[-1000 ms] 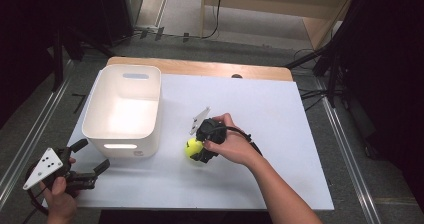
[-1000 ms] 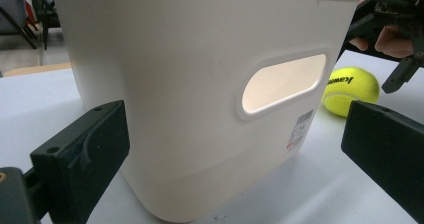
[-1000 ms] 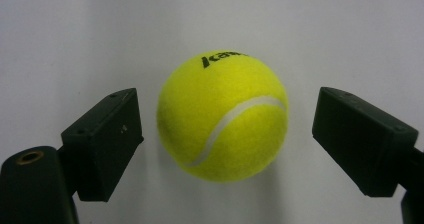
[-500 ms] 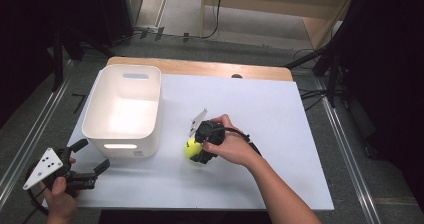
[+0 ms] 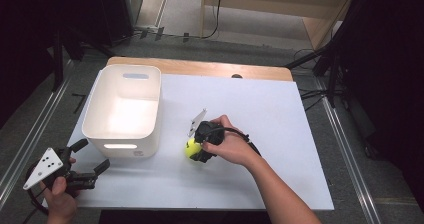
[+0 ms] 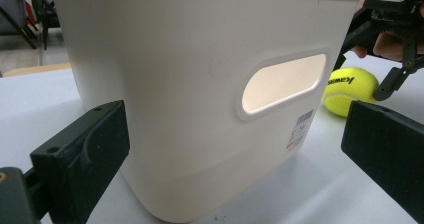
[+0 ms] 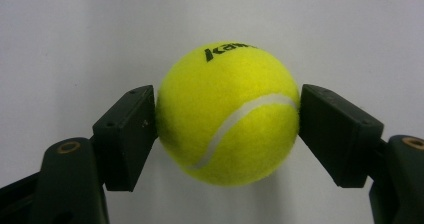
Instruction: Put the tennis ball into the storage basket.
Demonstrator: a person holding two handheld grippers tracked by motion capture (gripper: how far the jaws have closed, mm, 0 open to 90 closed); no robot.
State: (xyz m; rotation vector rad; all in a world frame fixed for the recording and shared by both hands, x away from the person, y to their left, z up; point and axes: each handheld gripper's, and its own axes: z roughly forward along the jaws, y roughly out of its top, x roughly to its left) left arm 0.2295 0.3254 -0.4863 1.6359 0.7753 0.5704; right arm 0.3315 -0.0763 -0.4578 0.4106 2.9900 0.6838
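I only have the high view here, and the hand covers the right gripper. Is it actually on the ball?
Observer: Yes. In the right gripper view the right gripper has just been closing, and both pads press the sides of the tennis ball.
Operator: Is the ball off the table yet?
Observer: I can't tell for sure; the left gripper view shows it low beside the white bin, apparently on the table.
Operator: And the left gripper?
Observer: The left gripper is open, its jaws standing wide apart in front of the bin's handle-slot wall, holding nothing.
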